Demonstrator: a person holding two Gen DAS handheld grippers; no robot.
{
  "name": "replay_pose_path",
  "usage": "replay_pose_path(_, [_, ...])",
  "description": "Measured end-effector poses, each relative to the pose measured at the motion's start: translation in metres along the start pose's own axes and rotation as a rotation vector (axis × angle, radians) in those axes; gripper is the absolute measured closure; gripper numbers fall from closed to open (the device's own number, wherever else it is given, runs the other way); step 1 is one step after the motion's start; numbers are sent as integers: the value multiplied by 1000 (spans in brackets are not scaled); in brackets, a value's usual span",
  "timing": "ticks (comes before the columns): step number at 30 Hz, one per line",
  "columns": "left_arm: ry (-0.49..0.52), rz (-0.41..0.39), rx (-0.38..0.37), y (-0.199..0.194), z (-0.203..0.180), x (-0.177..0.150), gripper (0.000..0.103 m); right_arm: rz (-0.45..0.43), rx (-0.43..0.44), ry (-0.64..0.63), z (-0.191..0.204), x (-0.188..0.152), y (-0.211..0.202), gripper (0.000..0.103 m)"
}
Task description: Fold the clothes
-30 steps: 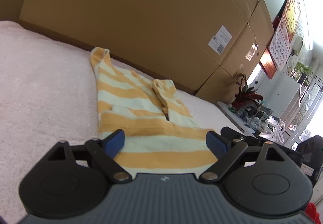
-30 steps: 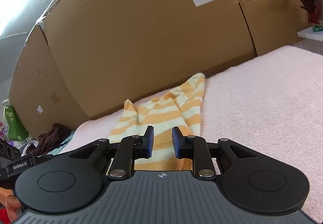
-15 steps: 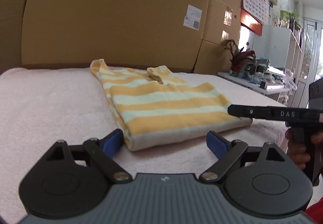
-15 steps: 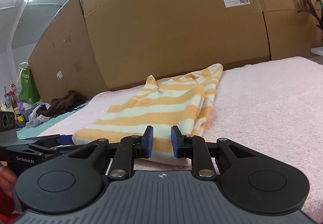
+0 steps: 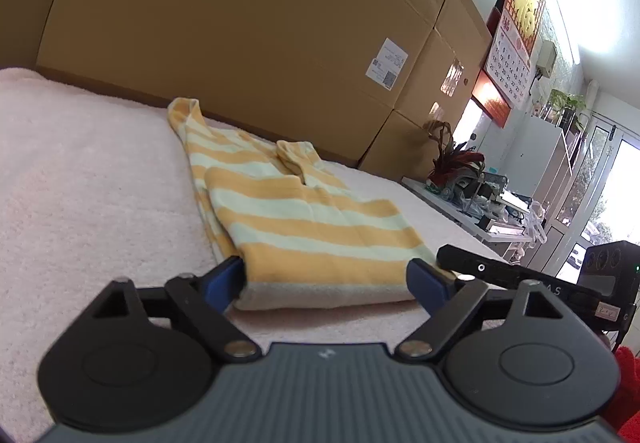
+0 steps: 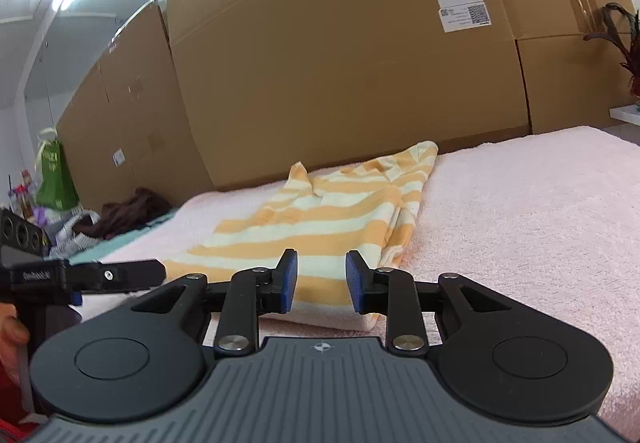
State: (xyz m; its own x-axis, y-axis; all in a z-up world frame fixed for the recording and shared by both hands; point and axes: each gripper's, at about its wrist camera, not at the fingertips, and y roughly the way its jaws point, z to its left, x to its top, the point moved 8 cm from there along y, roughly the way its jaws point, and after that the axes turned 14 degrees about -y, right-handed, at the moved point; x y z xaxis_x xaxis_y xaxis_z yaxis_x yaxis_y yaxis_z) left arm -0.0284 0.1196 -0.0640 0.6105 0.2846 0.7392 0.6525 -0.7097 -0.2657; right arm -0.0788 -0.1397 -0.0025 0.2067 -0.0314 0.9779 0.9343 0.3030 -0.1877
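A: Jaws, left gripper [image 5: 326,279]: spread wide, bracketing the near edge of the yellow-and-cream striped knit shirt [image 5: 308,219], folded flat on the pink fleece-covered desk [image 5: 80,183]. Nothing pinched.

B: Right gripper [image 6: 321,281]: jaws partly apart, empty. Only its view shows dark clothes [image 6: 128,209] heaped leftward.

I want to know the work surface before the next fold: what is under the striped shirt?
The striped shirt lies on a pink fuzzy cover that spreads past it on both sides. Whatever supports that cover is hidden.
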Motion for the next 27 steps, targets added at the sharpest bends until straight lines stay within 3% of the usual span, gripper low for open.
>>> replay_pose_path(3, [-38,-3,-8,-1,5,2,25,14,-44,39,-11,-3,-6,67])
replay_pose_path(4, [-44,-4,-3,-1,7,2,32,31,-36,49,-13,-6,-6,67])
replay_pose_path(5, [-50,-4,2,-1,9,3,40,47,-26,57,-14,-9,-6,69])
replay_pose_path(6, [-56,-5,7,-1,11,3,46,50,-11,60,-12,-11,-6,78])
replay_pose_path(8, [-69,-6,17,-1,15,4,74,50,-6,40,-9,-15,-6,86])
replay_pose_path(11, [-153,5,-4,-3,24,7,87,46,7,72,-12,-14,-5,91])
replay_pose_path(14, [-175,14,-18,-7,23,6,90,5,66,128,-16,-5,-13,94])
replay_pose_path(17, [-174,23,-18,-9,22,3,90,29,73,131,-20,-8,-12,95])
replay_pose_path(19, [-172,32,-4,-8,26,3,86,81,72,133,-22,-17,-7,94])
replay_pose_path(21, [-171,43,-2,-9,27,6,87,61,59,115,-22,-13,-11,89])
replay_pose_path(25, [-48,-3,34,-15,12,23,85,-26,42,70,-21,11,-15,86])
replay_pose_path(27, [7,-41,33,-15,2,34,74,-32,59,70,-18,19,-5,86])
